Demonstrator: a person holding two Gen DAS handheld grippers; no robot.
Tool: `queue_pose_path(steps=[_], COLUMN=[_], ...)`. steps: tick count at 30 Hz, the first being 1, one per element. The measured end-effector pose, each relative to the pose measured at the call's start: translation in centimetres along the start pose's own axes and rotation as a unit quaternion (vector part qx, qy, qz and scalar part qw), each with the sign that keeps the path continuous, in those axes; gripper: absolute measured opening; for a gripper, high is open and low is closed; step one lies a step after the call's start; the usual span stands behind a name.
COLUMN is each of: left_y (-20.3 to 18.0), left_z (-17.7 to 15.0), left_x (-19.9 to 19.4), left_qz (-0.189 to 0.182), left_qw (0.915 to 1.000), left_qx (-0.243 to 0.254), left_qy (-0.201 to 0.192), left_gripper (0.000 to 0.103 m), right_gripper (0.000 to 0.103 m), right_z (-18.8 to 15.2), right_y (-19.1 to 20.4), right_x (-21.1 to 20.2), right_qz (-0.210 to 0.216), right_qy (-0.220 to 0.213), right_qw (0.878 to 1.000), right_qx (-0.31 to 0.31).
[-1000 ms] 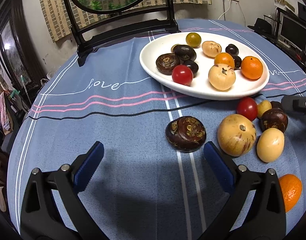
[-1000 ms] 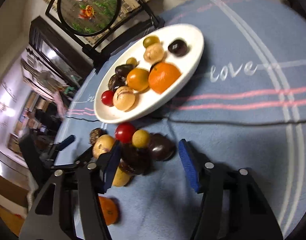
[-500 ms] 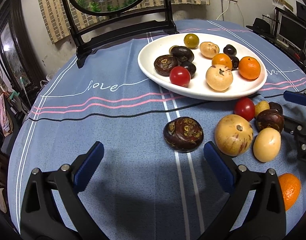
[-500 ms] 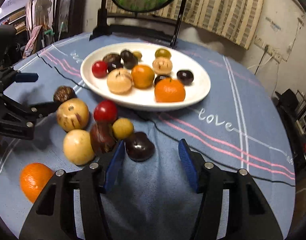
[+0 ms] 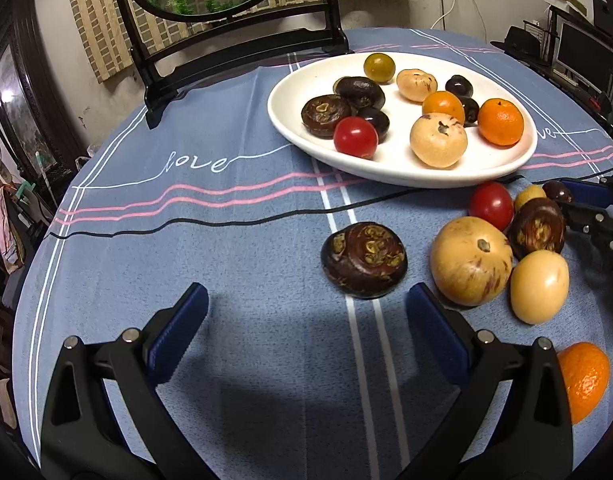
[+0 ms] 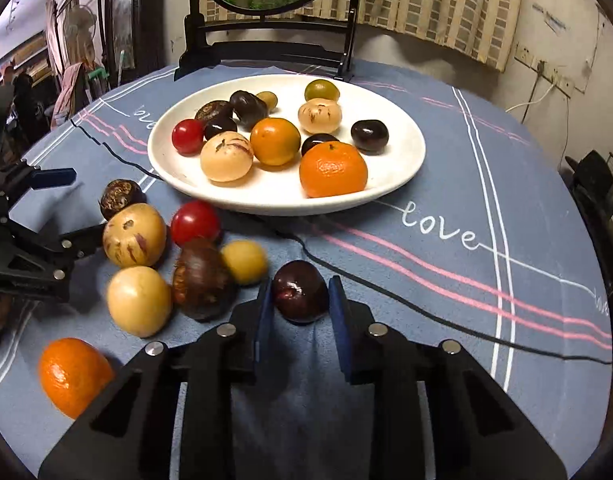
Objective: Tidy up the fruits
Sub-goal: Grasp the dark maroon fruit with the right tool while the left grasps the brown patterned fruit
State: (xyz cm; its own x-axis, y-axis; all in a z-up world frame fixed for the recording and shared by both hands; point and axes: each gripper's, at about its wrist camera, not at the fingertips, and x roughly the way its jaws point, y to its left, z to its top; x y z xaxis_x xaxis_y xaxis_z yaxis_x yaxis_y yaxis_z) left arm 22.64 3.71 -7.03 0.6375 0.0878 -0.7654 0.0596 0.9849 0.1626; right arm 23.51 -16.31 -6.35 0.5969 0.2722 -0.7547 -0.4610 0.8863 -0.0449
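Right wrist view: the right gripper (image 6: 299, 312) has just squeezed its jaws onto a dark plum (image 6: 300, 297).
It should lift slowly, so the round, shiny plum, lying on the blue cloth by the near edge of the white plate (image 6: 402, 176), does not slip. The left gripper (image 5: 306, 316) hangs wide apart, holding nothing.

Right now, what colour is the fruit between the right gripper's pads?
Dark purple, almost black, glossy fruit; shows best in the right wrist view.
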Motion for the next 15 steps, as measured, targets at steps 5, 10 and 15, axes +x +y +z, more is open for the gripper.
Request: queue_pose_path(steps=[5, 10, 15], left_y=[-0.1, 0.5, 1.2], left_z=[0.3, 1.4, 1.5], left_x=[0.0, 1.2, 1.9], left_qz=[-0.032, -0.064, -0.065], left_qw=[0.9994, 0.9976, 0.9967], left_qx=[0.001, -0.025, -0.048], left_qy=[-0.011, -0.011, 0.005], left_gripper=[0.101, 0.100, 0.063], right_gripper=[0.028, 0.027, 0.027], right_z=[0.2, 0.2, 0.1], right_y=[0.2, -0.8, -0.9], right_x=[0.4, 1.1, 1.1], right_qz=[0.003, 0.032, 0.036], right_qy=[0.004, 0.019, 0.019], right_qw=[1.000, 0.999, 0.999], right_qx=[0.003, 0.032, 0.035])
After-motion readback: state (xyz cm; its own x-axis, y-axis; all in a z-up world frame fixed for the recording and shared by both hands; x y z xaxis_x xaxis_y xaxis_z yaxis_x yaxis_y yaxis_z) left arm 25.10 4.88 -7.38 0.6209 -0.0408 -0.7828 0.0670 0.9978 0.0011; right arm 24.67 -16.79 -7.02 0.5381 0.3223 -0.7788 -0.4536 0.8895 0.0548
